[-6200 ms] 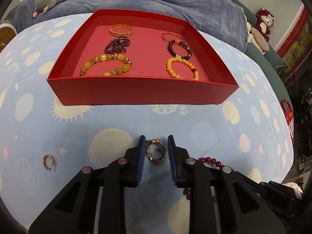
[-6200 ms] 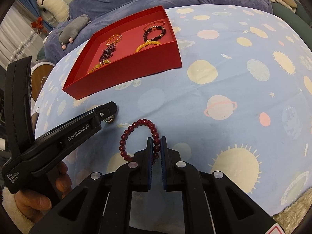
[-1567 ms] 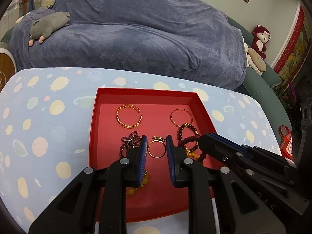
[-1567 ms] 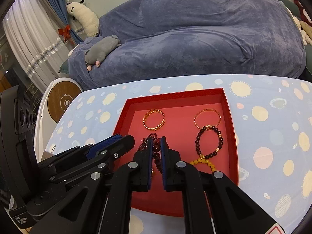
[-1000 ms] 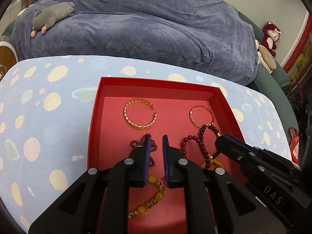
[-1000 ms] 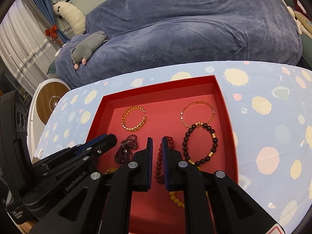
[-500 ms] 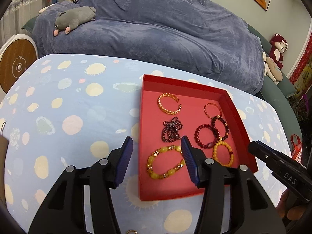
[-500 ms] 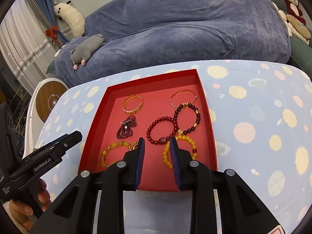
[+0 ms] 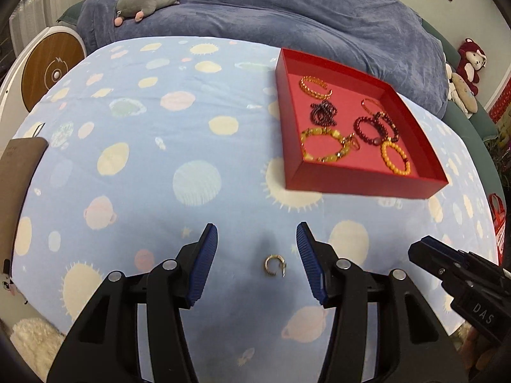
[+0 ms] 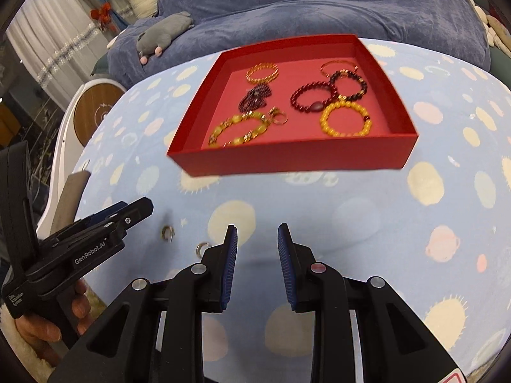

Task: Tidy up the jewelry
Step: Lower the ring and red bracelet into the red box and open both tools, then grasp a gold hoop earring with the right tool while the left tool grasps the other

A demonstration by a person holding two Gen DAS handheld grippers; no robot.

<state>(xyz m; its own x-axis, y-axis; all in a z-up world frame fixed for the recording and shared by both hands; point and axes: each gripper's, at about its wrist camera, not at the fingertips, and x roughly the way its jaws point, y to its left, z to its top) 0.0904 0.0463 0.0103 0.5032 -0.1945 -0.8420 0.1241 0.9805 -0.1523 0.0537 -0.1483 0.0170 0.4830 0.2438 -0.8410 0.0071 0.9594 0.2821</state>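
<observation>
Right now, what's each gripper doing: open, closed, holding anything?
Left gripper: open, empty, jaws either side of a gold earring lying on the cloth.
Right gripper: open, empty, nothing between its jaws.

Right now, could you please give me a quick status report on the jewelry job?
Both grippers empty, fingers apart: left gripper, right gripper. One gold earring on the cloth between the left fingers, another nearby. Red tray holds the rest. Nothing blocking.
</observation>
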